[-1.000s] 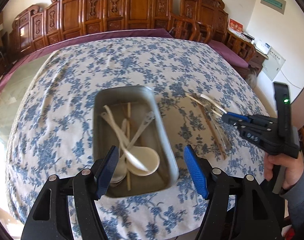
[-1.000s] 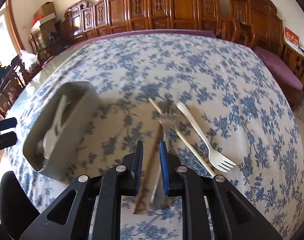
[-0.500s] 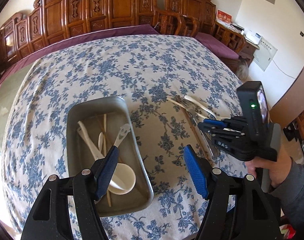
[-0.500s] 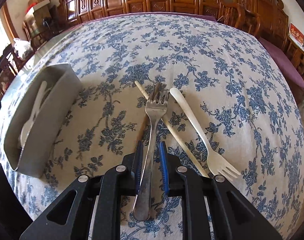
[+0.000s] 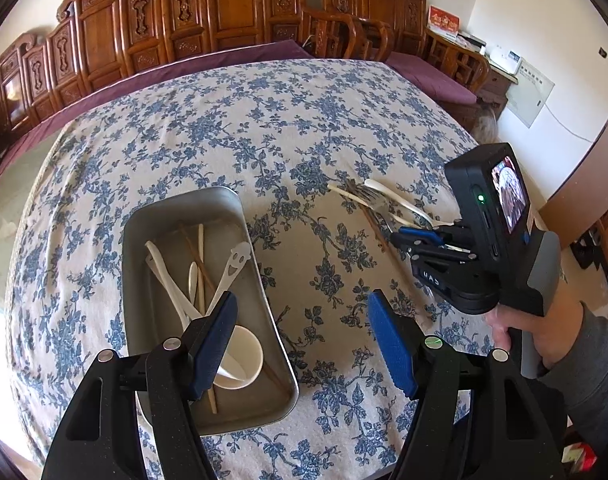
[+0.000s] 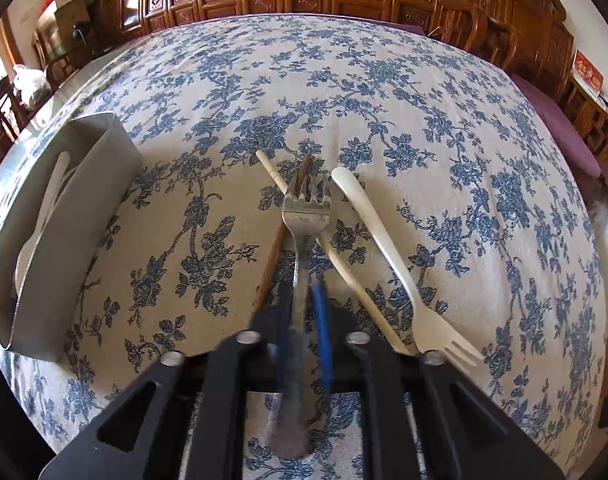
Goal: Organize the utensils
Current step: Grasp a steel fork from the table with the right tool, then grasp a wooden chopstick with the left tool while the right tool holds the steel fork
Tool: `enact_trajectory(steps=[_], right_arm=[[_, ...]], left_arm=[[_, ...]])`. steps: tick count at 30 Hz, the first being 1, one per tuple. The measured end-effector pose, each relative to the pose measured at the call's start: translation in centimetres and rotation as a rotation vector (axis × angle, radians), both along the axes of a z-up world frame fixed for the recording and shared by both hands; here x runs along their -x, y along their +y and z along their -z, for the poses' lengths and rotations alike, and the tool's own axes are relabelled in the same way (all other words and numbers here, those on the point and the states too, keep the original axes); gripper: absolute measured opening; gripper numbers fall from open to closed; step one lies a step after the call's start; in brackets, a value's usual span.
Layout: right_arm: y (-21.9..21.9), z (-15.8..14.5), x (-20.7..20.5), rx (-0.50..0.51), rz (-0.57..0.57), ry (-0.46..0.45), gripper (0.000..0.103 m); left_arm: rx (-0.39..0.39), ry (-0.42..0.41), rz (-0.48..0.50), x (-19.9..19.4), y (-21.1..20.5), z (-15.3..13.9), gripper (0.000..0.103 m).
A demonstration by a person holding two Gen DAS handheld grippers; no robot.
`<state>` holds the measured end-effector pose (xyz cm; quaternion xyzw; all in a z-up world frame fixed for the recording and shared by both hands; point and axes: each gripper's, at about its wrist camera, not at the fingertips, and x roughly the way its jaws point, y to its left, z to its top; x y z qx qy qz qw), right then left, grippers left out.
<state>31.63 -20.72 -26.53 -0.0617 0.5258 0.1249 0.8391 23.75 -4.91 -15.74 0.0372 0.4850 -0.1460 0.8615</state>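
Your right gripper (image 6: 305, 308) is clamped on the handle of the metal fork (image 6: 305, 216), tines pointing away from you, with the handle end jutting back past the fingers. The fork sits above a dark brown chopstick (image 6: 274, 256) and a pale chopstick (image 6: 335, 256), which cross beneath it on the tablecloth (image 6: 383, 100). Whether the fork touches them cannot be told. A white plastic fork (image 6: 387, 256) lies just to the right of the pale chopstick, tines toward you.

Your left gripper (image 5: 302, 336) is spread wide and holds nothing. Its left finger hangs over the near end of the metal tray (image 5: 256, 268); its right finger hangs over bare cloth. The tray holds a white spoon (image 5: 240, 360), a white utensil with a smiling face cut in it (image 5: 234, 264), other white pieces and thin chopsticks.

From the left wrist view, your right hand (image 5: 527, 328) grips the right gripper's handle, well to the right of the tray. Carved wooden chairs (image 5: 232, 12) line the far wall.
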Motion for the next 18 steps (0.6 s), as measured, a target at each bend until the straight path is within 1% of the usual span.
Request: enact_trajectory(steps=[3,9,13,18], right_arm=[[-0.5,-0.4,0.2,-0.019,-0.005,0.009,0.008],[-2.9,-3.6,1.8,-0.082,-0.004,-0.044,0.008],[-5.3,-5.3,2.8,-0.091,0.009,-0.075,0.008],[-8.9,-6.0,3.6,-0.083,0.025,-0.090,0.008]], left_arm=[[0.004,0.002,0.002,-0.1,-0.4,0.0,0.064],[0.011,0.018,-0.006,-0.6,-1.5,0.8,0.064],[0.011,0.028,-0.011,-1.2,-2.5,1.5,0.064],[0.014,0.040,-0.017,-2.2,-4.8,2.4,0.064]])
